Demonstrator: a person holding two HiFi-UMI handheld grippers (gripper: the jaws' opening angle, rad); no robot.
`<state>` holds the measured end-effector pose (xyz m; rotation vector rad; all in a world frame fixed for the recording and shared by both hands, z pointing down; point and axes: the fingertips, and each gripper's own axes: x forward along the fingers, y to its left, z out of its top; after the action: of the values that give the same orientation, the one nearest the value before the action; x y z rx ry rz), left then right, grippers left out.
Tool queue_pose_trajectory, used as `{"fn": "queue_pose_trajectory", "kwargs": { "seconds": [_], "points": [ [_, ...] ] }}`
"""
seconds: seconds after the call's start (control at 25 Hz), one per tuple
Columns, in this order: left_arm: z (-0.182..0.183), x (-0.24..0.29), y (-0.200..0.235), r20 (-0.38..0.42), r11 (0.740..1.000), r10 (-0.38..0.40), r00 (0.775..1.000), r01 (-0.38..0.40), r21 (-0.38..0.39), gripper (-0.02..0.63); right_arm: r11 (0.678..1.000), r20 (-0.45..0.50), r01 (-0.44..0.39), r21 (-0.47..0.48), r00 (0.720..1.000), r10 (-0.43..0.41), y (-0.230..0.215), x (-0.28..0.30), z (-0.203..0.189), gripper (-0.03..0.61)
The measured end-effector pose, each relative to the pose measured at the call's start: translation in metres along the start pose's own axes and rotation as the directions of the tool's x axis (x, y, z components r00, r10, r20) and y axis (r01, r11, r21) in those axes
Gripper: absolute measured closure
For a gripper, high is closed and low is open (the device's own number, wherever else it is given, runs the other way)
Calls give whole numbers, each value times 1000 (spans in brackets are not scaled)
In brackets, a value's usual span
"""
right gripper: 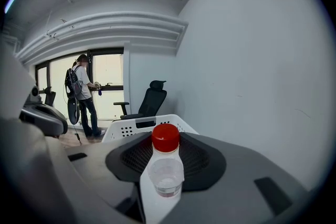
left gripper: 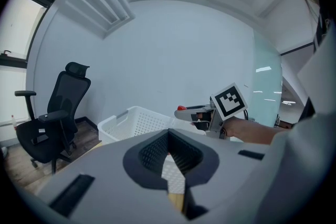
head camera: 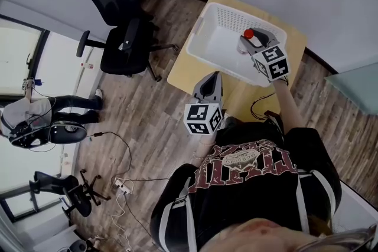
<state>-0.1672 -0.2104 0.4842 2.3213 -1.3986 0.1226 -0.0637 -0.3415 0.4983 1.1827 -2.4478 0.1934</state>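
Far left, by the window: a second person (head camera: 35, 118) stands with back turned, well apart from the work. Next along, a black office chair (head camera: 121, 26) sits on the wood floor, unoccupied.

Left gripper (head camera: 211, 78): hangs low over the near edge of the small yellow table (head camera: 188, 75), just short of the basket. In its own view the jaws of the left gripper (left gripper: 169, 136) meet at the tips with nothing between them, so it is idle and carrying nothing.

White perforated basket (head camera: 205, 38): sits on the table and takes up most of its top. No contents can be made out inside it.

Right gripper (head camera: 253, 44): raised over the basket's inside, toward its right side. The jaws of the right gripper (right gripper: 166, 157) are clamped on a small clear bottle (right gripper: 166, 168) with a red cap (right gripper: 166, 137). The bottle stands upright in the grip and looks empty or nearly so. From the head view the bottle (head camera: 244, 43) is in the air above the basket floor, not resting on it.

Judgement: the step in hand reads as a carry, with the bottle held over the basket. Any lowering from here would call for keeping the bottle upright and clear of the basket's wall, and for parting the jaws only once its base is supported.
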Motion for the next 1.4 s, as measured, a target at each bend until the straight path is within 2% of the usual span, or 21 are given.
{"fn": "queue_pose_trajectory", "kwargs": {
  "seconds": [0.48,1.4],
  "points": [
    [0,4,-3,-9,999,-37,999,38,16,566,1000,10,-21,-19,1000,21,12,-28,16,413],
    [-11,13,-22,-36,996,-83,996,84,29,566,997,89,-69,-26,994,71,27,-91,52,413]
  ]
}}
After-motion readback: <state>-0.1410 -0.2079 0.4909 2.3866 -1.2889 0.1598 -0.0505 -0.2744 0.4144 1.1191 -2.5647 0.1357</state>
